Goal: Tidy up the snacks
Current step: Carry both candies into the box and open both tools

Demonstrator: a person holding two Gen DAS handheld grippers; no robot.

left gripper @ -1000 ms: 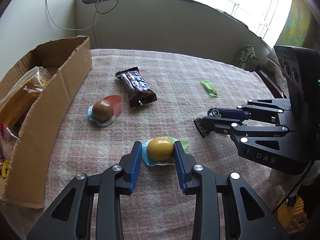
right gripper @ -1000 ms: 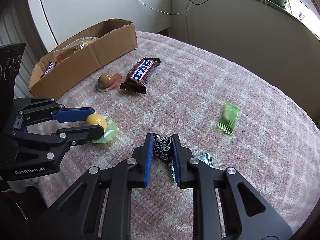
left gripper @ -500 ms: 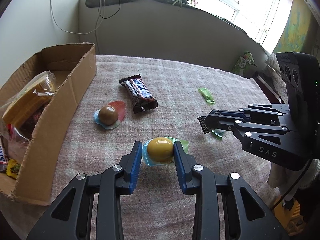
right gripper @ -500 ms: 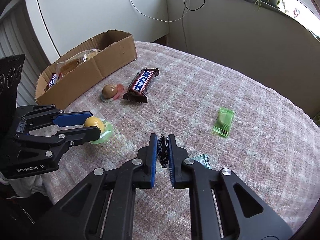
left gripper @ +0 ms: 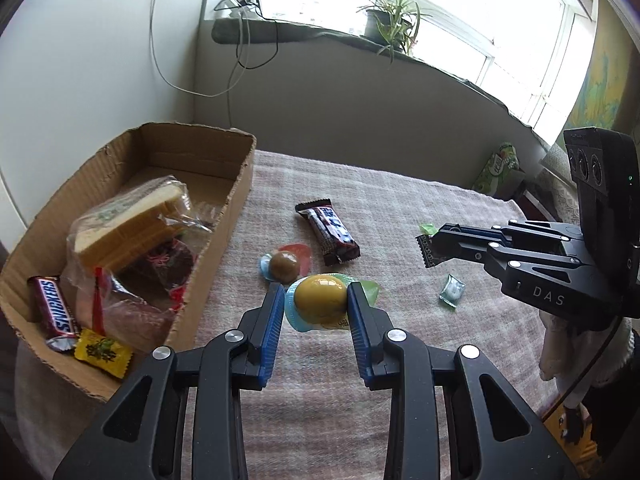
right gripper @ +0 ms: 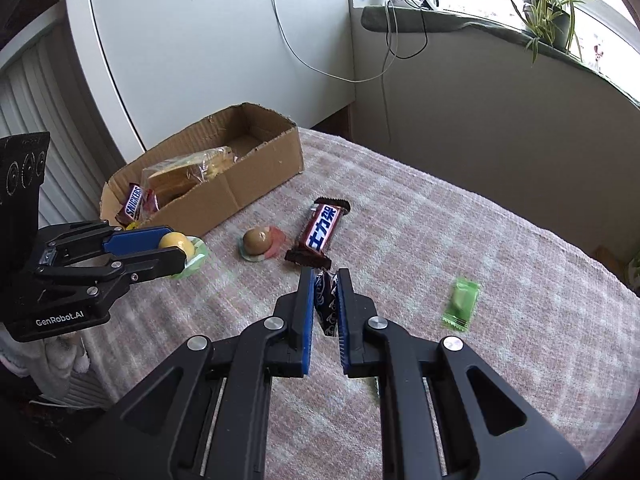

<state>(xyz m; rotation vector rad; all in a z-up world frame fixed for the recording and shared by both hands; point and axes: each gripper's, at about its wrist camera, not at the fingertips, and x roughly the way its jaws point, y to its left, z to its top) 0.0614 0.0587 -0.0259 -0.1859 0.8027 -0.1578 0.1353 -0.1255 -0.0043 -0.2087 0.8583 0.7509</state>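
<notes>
Lifted now: glossy yellow jelly cup (left gripper: 320, 297), crinkly, perhaps foil, dark packet (right gripper: 326, 300).

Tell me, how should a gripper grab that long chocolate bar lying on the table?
Probably from above, with the jaws across the chocolate bar at its middle, pinching the two long sides. It lies flat on the tablecloth and is long and narrow, so the short way fits between the fingers. The brown candy sits close on one side, so come straight down.

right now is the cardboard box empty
No, the cardboard box holds a Snickers bar, a bagged sandwich and a yellow candy.
</notes>
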